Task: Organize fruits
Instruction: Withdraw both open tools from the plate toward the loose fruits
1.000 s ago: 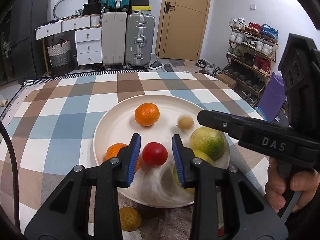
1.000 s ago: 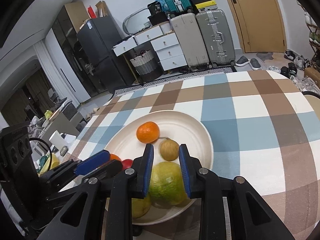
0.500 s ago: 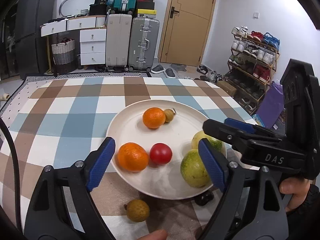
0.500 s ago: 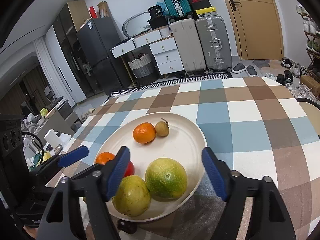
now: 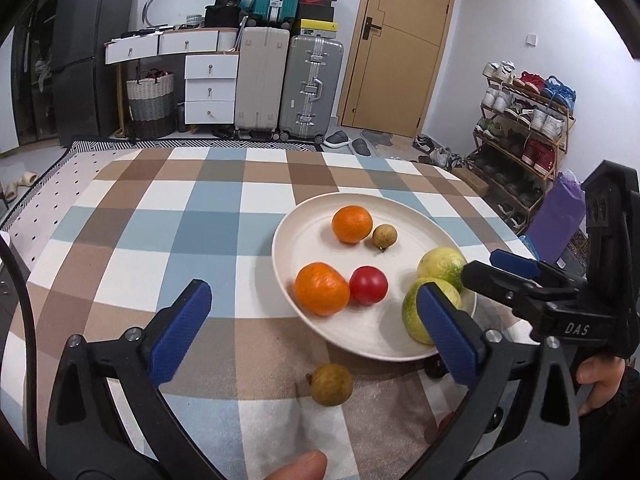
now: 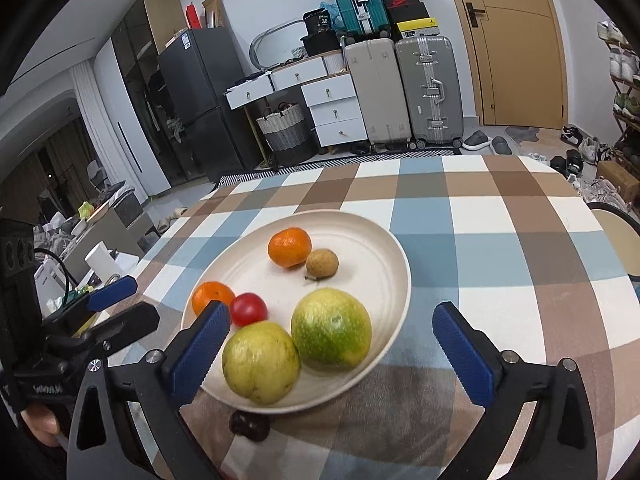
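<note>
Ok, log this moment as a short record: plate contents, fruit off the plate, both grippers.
surface: checked tablecloth
plate: cream, round, holds six fruits
on plate: two oranges, red fruit, small brown fruit, two large green-yellow fruits
off plate: brown fruit on cloth; dark fruit by the plate's near rim
left gripper: jaws just opened wide, nothing held
right gripper: jaws just opened wide, green-yellow fruits between them, untouched
</note>
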The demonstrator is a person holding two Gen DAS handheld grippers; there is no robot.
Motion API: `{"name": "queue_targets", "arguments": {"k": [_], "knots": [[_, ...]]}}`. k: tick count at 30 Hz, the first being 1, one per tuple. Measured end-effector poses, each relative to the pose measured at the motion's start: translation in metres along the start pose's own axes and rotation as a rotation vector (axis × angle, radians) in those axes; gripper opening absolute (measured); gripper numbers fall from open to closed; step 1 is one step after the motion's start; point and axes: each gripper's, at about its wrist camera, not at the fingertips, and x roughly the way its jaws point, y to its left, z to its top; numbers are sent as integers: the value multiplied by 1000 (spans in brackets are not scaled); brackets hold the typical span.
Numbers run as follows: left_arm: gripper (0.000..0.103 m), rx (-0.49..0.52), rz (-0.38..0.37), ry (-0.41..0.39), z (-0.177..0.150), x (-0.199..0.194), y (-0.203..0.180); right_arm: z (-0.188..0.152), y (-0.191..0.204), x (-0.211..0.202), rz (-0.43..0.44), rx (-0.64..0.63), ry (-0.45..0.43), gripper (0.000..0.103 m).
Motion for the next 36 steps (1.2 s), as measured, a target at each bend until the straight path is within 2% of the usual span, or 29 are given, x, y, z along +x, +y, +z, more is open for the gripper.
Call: {"name": "queue_targets", "arguments": {"k": [12,17,21,29,32,36], "knots": [[102,49,26,53,-28,-13,-4,-22,6,-15,28,-3,86,103],[102,47,22,81,-35,-16,-1,-31,13,-16,28,-56,129,103],[102,41,28,107,-37,-10,1,-35,21,-16,78,-84,167,103],[102,48,38,144,-39,0,-1,-41,26,-4,49,-91,248,102],[102,46,47,155,-39,4,0,-42,25,2,50,-63,281,95],[102,38,47,163,-39,6,2,-44,36,6,4,-103,284,91]]}}
